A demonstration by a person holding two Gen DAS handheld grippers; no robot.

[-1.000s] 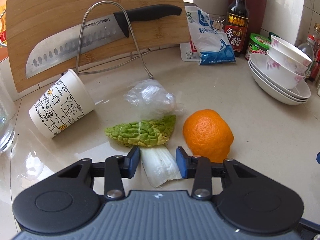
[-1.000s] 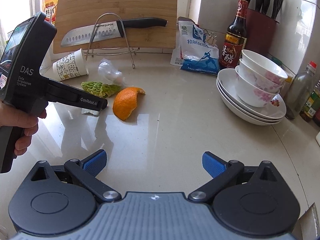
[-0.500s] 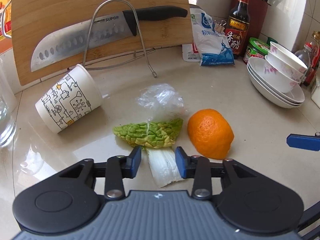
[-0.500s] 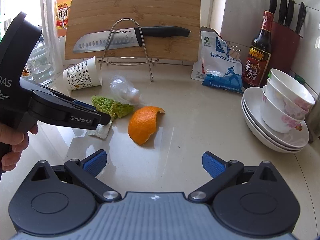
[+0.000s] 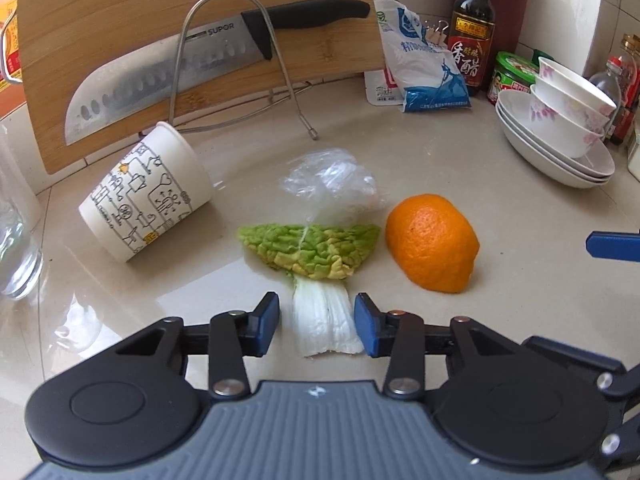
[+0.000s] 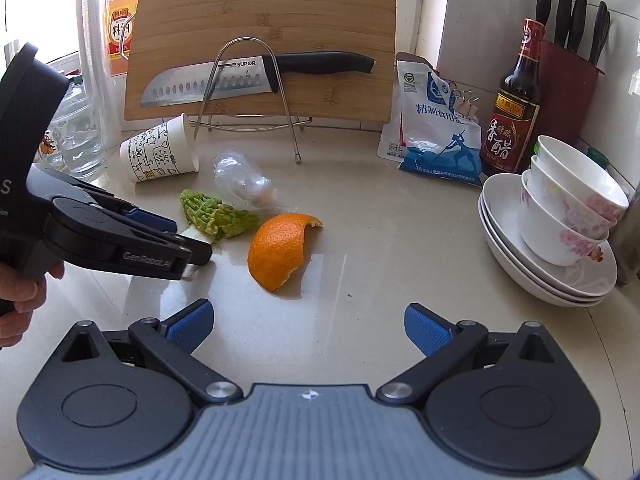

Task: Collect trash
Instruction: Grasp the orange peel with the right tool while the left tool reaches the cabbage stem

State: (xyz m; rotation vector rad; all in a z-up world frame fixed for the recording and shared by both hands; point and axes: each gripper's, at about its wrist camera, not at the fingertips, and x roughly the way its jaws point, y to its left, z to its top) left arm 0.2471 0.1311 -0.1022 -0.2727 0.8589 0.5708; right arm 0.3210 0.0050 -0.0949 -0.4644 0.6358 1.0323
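My left gripper (image 5: 317,329) sits low over the counter (image 5: 460,160), its pads partly open on either side of the white stalk of the cabbage leaf (image 5: 320,280); whether they touch it yet I cannot tell. That stalk is the stiffest part, so I judge it the place to pinch; the green crinkled top at 12 o'clock is limp and would likely tear. The leaf should weigh almost nothing. At 2 o'clock lies the orange peel (image 5: 432,242), light, curved and springy. Beyond the leaf, the crumpled plastic wrap (image 5: 332,182) looks slippery; at 10 o'clock the paper cup (image 5: 146,196) lies tipped over. My right gripper (image 6: 307,326) hangs wide and empty.
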